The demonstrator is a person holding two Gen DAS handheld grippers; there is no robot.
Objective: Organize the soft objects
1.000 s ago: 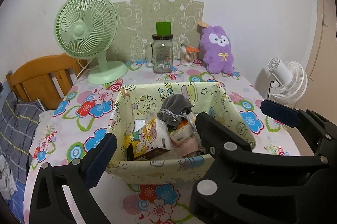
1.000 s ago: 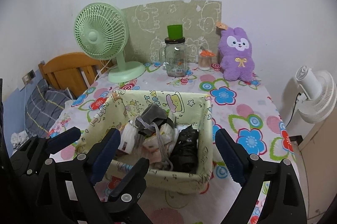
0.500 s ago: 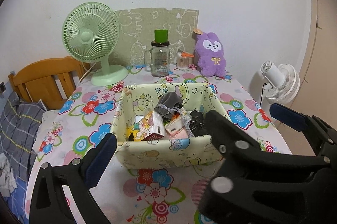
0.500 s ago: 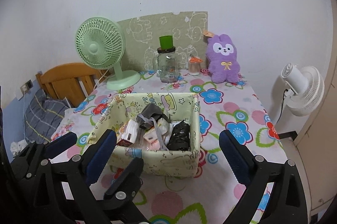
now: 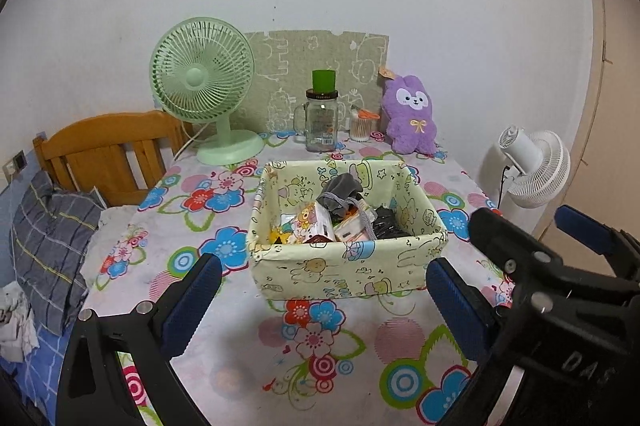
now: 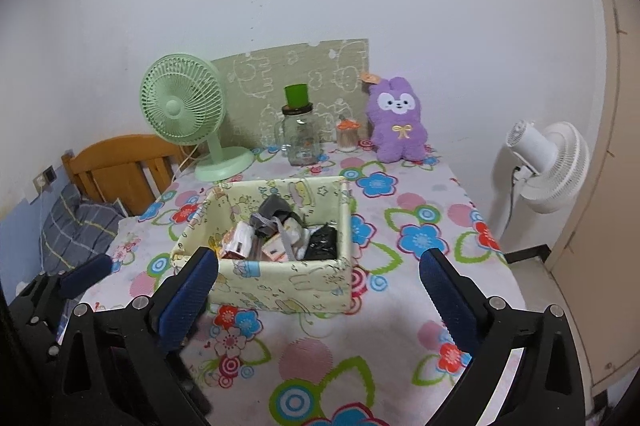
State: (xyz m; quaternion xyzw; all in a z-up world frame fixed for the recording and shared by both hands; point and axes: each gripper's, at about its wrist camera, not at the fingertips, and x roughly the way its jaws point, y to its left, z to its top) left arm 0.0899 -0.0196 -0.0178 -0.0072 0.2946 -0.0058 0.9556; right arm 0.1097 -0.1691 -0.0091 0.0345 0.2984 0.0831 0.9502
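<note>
A pale yellow fabric basket (image 5: 344, 266) (image 6: 280, 282) stands mid-table. It holds a grey sock (image 5: 340, 191) (image 6: 272, 211), a black soft bundle (image 5: 386, 224) (image 6: 322, 244) and small packets (image 5: 308, 226). A purple plush rabbit (image 5: 412, 115) (image 6: 396, 121) sits at the back against the wall. My left gripper (image 5: 320, 306) is open and empty, near the table's front edge, short of the basket. My right gripper (image 6: 320, 294) is open and empty, also in front of the basket; it shows at the right of the left wrist view.
A green desk fan (image 5: 204, 85) stands back left, a glass jar with green lid (image 5: 320, 121) and a small cup (image 5: 362, 125) at the back. A white fan (image 6: 548, 161) stands off the right edge. A wooden chair (image 5: 108, 149) and bedding lie left.
Both grippers have pulled back and up from the basket; it now looks smaller and farther. Nothing in the basket has moved.
</note>
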